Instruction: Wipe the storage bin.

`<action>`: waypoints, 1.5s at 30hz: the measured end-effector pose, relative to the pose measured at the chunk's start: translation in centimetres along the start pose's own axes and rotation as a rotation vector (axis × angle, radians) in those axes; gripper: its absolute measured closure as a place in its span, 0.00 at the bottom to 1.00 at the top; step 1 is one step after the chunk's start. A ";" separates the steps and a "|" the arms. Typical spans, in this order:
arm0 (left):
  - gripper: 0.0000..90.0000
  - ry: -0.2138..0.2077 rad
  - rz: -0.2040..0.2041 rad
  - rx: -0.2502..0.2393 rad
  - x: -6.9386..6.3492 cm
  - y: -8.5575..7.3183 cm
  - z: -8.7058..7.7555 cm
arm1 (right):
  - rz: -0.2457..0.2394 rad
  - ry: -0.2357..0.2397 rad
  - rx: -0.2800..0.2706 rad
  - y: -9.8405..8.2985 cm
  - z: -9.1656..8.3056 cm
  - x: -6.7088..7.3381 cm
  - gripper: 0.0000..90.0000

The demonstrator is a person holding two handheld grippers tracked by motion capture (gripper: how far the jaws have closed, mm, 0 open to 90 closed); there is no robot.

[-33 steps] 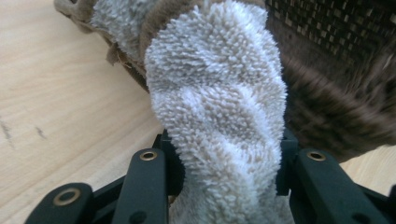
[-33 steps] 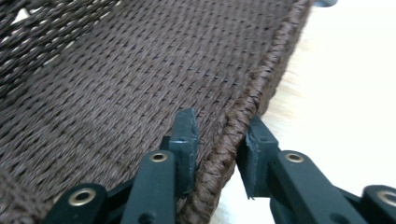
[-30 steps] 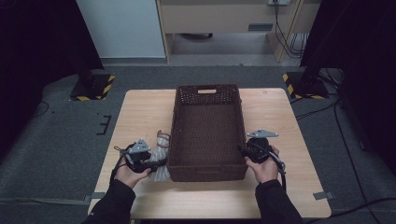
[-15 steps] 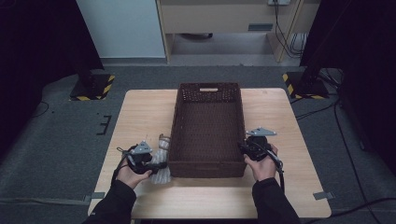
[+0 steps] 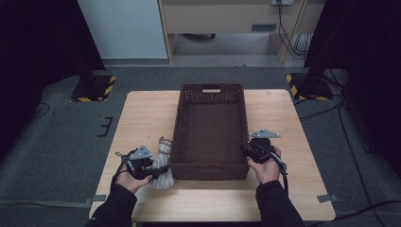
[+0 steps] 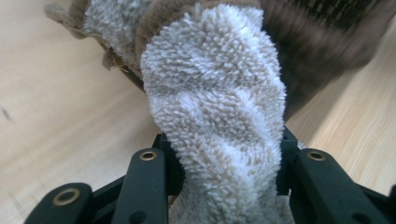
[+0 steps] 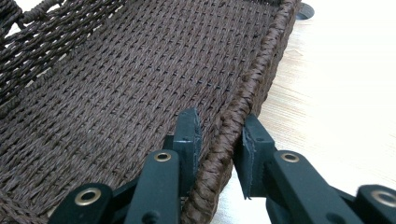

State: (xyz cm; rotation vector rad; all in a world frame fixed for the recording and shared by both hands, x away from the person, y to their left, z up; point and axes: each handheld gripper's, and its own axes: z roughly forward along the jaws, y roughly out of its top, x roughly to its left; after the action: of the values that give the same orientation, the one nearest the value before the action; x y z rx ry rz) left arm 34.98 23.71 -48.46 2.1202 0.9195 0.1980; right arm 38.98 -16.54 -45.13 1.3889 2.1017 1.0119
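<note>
Near the front edge of the pale wooden bench point(image 5: 142, 113), left of its middle, the left gripper point(image 5: 150, 170) is pinching a fluffy grey-white towel with a brown trim point(image 6: 212, 107), its two black jaws pressing into the pile from either side. In the high view, that towel point(image 5: 163, 163) is lying on the bench just beside the front left corner of the dark brown woven rectangular basket point(image 5: 210, 127), close enough that I cannot tell whether the two are touching. In the left gripper view, the brown trim is showing at the far end of the towel, with the basket's blurred wall point(image 6: 317, 51) rising behind it.

On the opposite side, the right gripper point(image 5: 249, 150) is straddling the basket's right rim point(image 7: 243, 112) close to the front right corner, one jaw sitting inside against the woven wall and the other outside over the bench; the braided rim is being clamped between them. The basket itself is standing lengthwise down the middle of the bench, its handle cut-out point(image 5: 211, 90) facing the far edge. A person's dark-sleeved forearms are coming in over the front edge, one hand on each gripper.
</note>
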 end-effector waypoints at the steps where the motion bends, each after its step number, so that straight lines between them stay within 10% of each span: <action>1: 0.66 0.000 -0.001 0.021 -0.1 -0.3 0.2 | 0.000 -0.001 -0.001 0.0 0.0 0.0 0.80; 5: 0.66 0.003 0.012 0.050 -0.4 -0.6 0.3 | 0.006 -0.018 -0.009 0.0 0.0 0.1 0.81; 16: 0.65 -0.019 0.005 -0.110 -1.3 0.5 -3.8 | 0.025 -0.021 -0.014 0.0 0.1 0.2 0.81; 27: 0.65 -0.001 -0.013 0.061 -1.5 -1.5 -0.2 | 0.018 -0.010 -0.012 0.0 0.1 0.1 0.80; 37: 0.64 -0.018 -0.038 -0.101 -1.7 0.8 -4.1 | 0.006 -0.008 -0.014 0.0 0.1 0.1 0.79; 45: 0.64 0.085 -0.106 -0.128 0.5 1.4 -4.6 | -0.002 0.002 -0.014 0.0 0.1 -0.1 0.80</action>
State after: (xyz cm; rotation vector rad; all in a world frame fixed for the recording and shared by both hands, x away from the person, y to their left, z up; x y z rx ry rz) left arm 34.22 26.24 -44.45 1.9523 1.0384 0.2866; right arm 39.07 -16.55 -45.20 1.3790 2.0939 1.0256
